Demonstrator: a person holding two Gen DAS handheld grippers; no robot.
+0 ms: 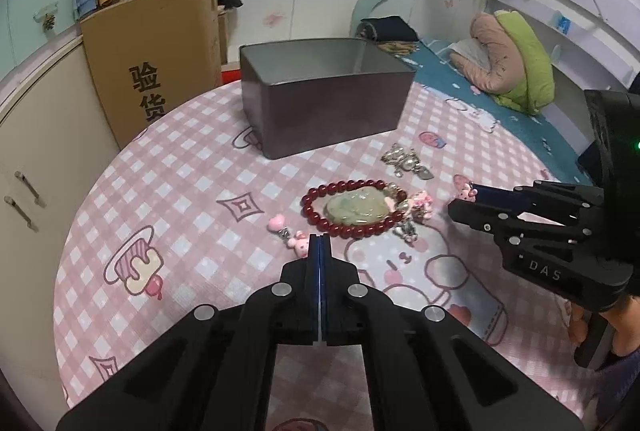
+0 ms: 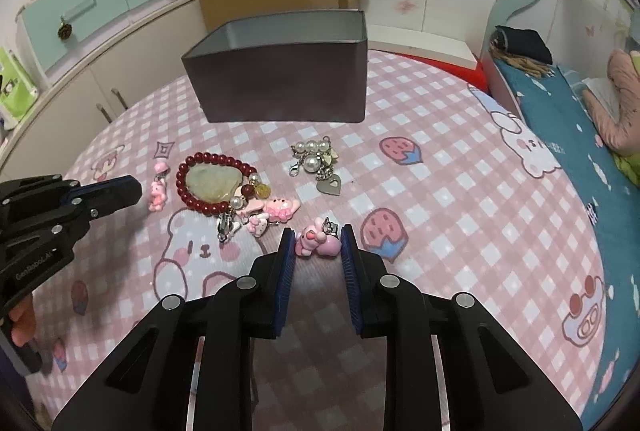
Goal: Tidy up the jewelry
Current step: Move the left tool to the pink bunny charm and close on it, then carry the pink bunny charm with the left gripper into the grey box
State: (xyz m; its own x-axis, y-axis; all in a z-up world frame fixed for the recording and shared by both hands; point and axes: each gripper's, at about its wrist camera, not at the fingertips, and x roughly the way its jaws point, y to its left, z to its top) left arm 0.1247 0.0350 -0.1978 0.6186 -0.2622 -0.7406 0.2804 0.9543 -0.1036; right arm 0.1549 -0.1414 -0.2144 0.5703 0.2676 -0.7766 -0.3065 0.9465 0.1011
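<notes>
R tongs (image 2: 318, 243) pinching the pink charm (image 2: 316, 241) by its edges, L tongs (image 1: 319, 243) pressed together w/ nothing: charm could slip before reaching the box (image 2: 280, 87).

Glossy red bead bracelet (image 1: 352, 209), cloth tablecloth (image 1: 192, 199)

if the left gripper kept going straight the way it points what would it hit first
Most likely the small pink charm just past the shut left gripper, then the red bead bracelet; depth is unclear.

Black left claw (image 1: 319, 240), blue pads, silver screws, right claw (image 2: 318, 237) alike
</notes>
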